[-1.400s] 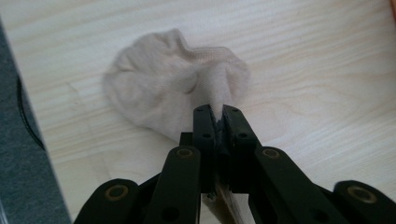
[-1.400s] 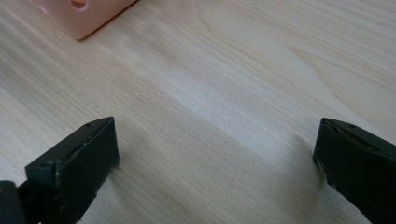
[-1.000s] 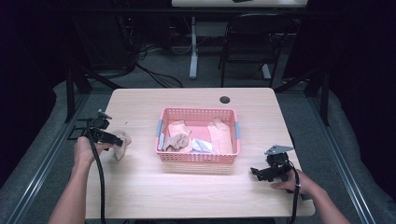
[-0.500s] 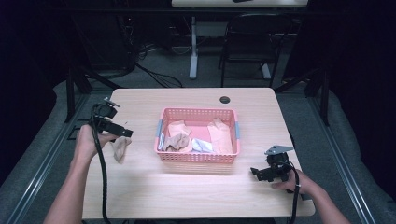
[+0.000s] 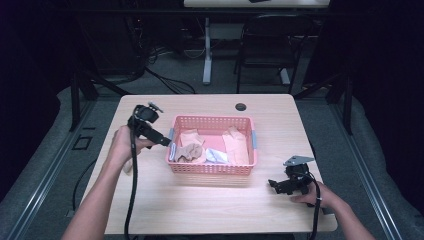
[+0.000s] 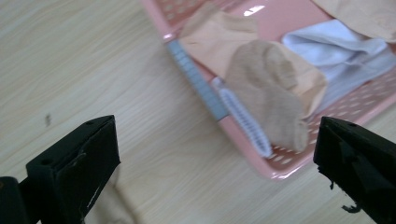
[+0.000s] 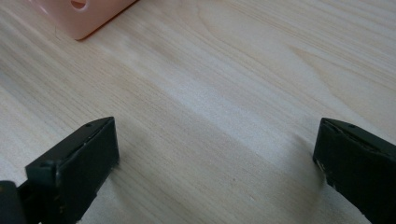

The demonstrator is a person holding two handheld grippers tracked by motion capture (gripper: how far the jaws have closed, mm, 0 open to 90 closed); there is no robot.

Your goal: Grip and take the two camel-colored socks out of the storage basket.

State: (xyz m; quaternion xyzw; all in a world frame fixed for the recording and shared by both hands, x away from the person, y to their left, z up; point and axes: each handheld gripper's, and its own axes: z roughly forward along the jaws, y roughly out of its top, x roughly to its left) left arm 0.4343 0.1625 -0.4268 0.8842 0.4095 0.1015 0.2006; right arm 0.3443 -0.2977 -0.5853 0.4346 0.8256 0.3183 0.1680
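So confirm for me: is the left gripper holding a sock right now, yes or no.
No, the left gripper has its jaws wide apart with nothing between them, aimed at the basket edge where a tan sock lies.

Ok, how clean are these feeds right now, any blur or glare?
High view: table evenly lit, surroundings dark, detail soft. Left gripper view: pink basket and beige sock slightly blurred, small glare on the basket floor near the top. Right gripper view: wood grain sharp, soft shadows beside the open tongs.

basket (image 5: 212, 169) mid-table, socks (image 5: 189, 151) inside, left gripper (image 5: 165, 141) beside it
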